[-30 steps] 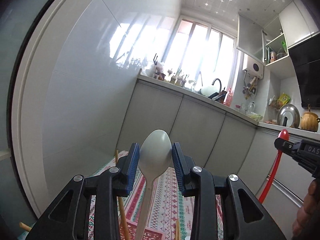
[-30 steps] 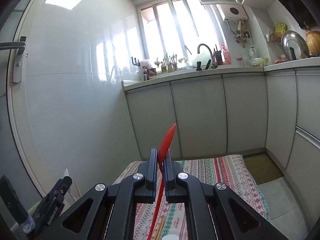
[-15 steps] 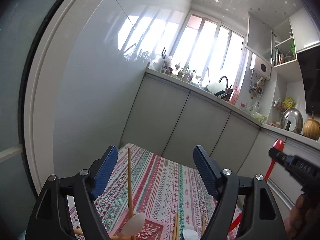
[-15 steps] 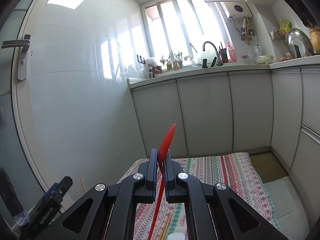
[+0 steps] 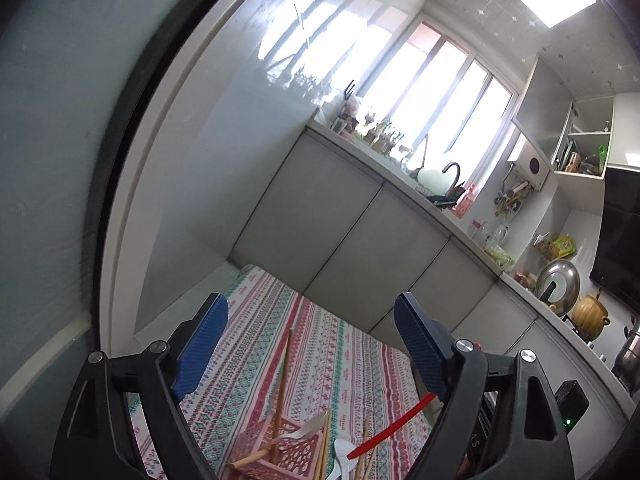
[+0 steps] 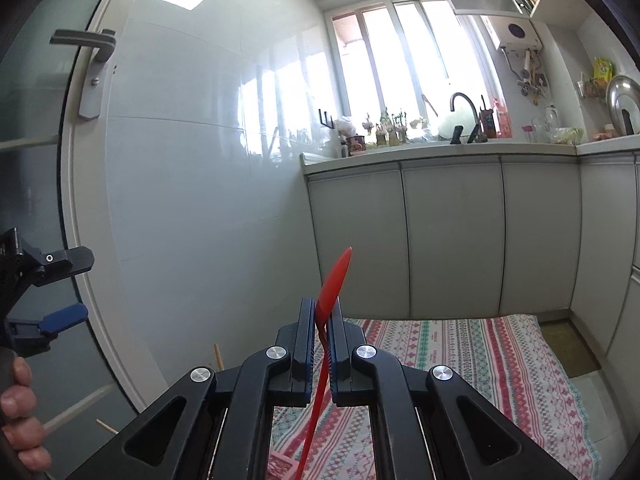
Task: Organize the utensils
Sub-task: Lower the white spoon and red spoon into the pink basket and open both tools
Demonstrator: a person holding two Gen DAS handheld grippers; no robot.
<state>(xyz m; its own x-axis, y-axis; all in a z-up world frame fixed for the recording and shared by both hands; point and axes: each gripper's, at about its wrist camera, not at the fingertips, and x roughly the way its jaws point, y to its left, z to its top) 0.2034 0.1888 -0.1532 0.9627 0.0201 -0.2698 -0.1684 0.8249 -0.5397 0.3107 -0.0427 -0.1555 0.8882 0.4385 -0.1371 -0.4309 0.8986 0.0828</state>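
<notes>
Left wrist view: left gripper (image 5: 308, 344) w/ jaws spread wide, nothing between the blue pads (image 5: 202, 354). Below, patterned cloth (image 5: 320, 352) w/ red, green & white stripes. On it, at bottom edge, pink lattice basket (image 5: 280, 446) holding wooden chopsticks (image 5: 282, 376) leaning up & out, plus pale spoon (image 5: 310, 428) lying across its rim. White spoon (image 5: 342, 460) just right of basket; more chopsticks (image 5: 324, 444) beside it. Red spoon (image 5: 390, 426) handle slanting in from right, lower tip near white spoon; touching or not, can't tell. Behind: grey cabinets (image 5: 360, 248), faucet (image 5: 452, 178), bright window (image 5: 432, 92).

Right wrist view: right gripper (image 6: 321, 334) w/ jaws closed tight on red spoon (image 6: 334, 280), pinched at the neck; bowl edge-on, sticking up past the fingertips, handle running down between fingers to bottom edge. Corner of pink basket (image 6: 280, 466) low in frame, left of handle. Same striped cloth (image 6: 460, 352) beyond. Left gripper (image 6: 60, 286) at left edge, jaws apart, empty; person's hand (image 6: 20, 416) under it. Door handle (image 6: 90, 64) upper left.
</notes>
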